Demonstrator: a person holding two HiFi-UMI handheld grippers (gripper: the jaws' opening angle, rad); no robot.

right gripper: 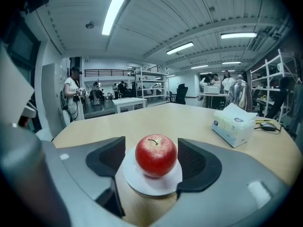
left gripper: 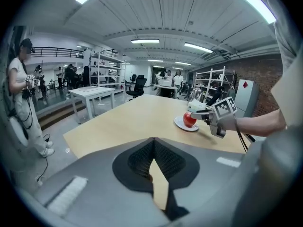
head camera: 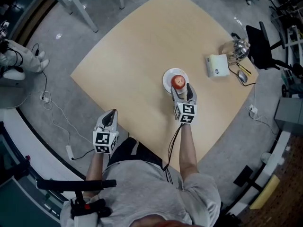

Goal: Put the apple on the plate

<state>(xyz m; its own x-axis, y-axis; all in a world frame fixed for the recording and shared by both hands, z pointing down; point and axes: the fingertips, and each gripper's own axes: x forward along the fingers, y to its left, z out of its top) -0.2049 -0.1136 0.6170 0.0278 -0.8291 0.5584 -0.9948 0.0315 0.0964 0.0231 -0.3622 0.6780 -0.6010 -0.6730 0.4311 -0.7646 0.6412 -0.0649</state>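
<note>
- Fingers (right gripper: pixel 108 157) of the right gripper (right gripper: pixel 151 157), seen in its own view, stand spread to either side of the apple (right gripper: pixel 155 155). A gap shows at one finger and the other lies very close, so nothing looks pinched. The apple sits upright on the white plate (right gripper: pixel 151 187), so the placing looks done. I judge that only drawing the gripper back remains. A tissue box (right gripper: pixel 233 124) nearby carries a small round blue mark, too small to read.
- Left gripper view: the left gripper (left gripper: pixel 154 150) has its pads pressed together at the tips with nothing between them. It hangs over the near part of the table (left gripper: pixel 128 122), well apart from the plate.
- Head view: the apple rests on the plate mid-table, and the right gripper's tips flank it. The left gripper waits at the table's near edge. The marker cubes (head camera: pixel 105 141) show black-and-white squares, no letters.
</note>
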